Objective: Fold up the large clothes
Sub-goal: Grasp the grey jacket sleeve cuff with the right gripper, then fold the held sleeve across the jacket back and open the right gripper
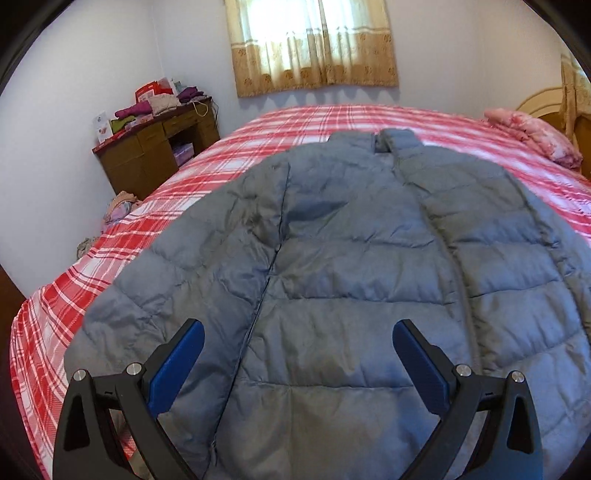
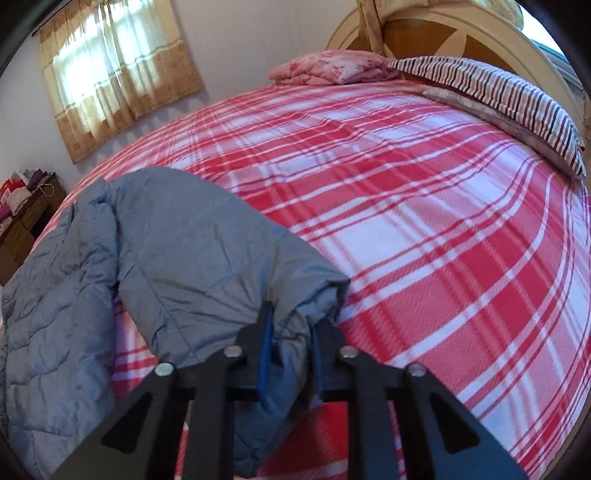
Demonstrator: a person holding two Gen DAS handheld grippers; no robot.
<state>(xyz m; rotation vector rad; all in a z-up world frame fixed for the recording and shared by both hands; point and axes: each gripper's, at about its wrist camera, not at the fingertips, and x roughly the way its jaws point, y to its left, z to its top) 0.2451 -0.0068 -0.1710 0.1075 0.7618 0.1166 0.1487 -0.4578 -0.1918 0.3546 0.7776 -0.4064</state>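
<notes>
A grey-blue quilted puffer jacket (image 1: 351,266) lies spread front up on the red and white plaid bed (image 1: 192,192), collar toward the far side. My left gripper (image 1: 297,332) is open and empty, hovering over the jacket's lower body. In the right wrist view, my right gripper (image 2: 293,325) is shut on the cuff end of the jacket's sleeve (image 2: 207,251) and holds it lifted off the bed (image 2: 424,229); the jacket body (image 2: 55,295) lies to the left.
A folded pink quilt (image 2: 332,68) and a striped pillow (image 2: 509,92) lie by the headboard (image 2: 443,33). A brown wooden desk (image 1: 159,147) piled with clothes stands at the bed's far left. A curtained window (image 1: 310,40) is behind the bed.
</notes>
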